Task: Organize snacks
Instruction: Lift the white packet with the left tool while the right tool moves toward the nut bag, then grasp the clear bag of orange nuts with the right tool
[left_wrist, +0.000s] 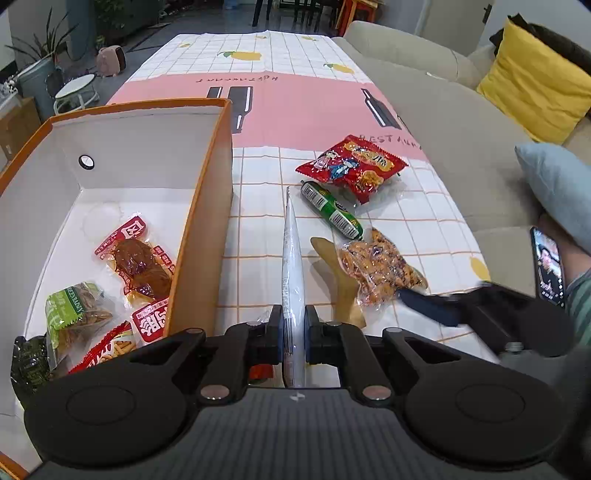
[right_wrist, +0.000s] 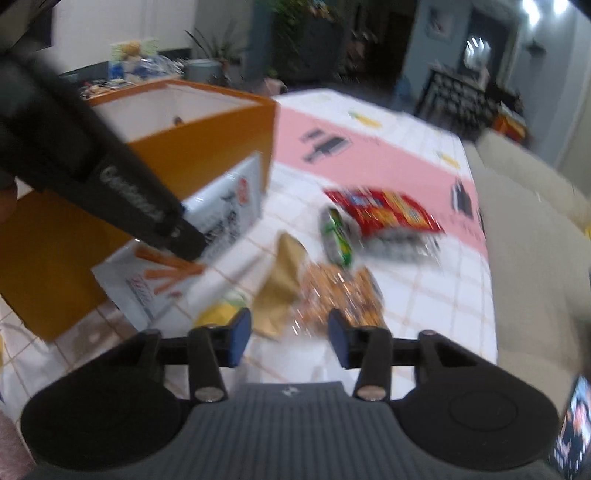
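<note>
My left gripper (left_wrist: 294, 326) is shut on a white snack packet (left_wrist: 293, 258), held edge-on above the table beside the orange box (left_wrist: 207, 206). The same packet shows in the right wrist view (right_wrist: 218, 221), white with orange sticks printed on it. The box holds several snack packs, among them a brown one (left_wrist: 138, 264) and a green one (left_wrist: 74, 306). On the cloth lie a red packet (left_wrist: 356, 166), a green sausage (left_wrist: 330, 208) and an orange nut pack (left_wrist: 380, 269). My right gripper (right_wrist: 290, 338) is open just above the nut pack (right_wrist: 340, 291); its view is blurred.
The table has a pink and white checked cloth (left_wrist: 295, 110). A beige sofa (left_wrist: 461, 122) with a yellow cushion (left_wrist: 535, 88) and a blue cushion (left_wrist: 557, 184) runs along the right. A phone (left_wrist: 548, 266) rests at the right edge.
</note>
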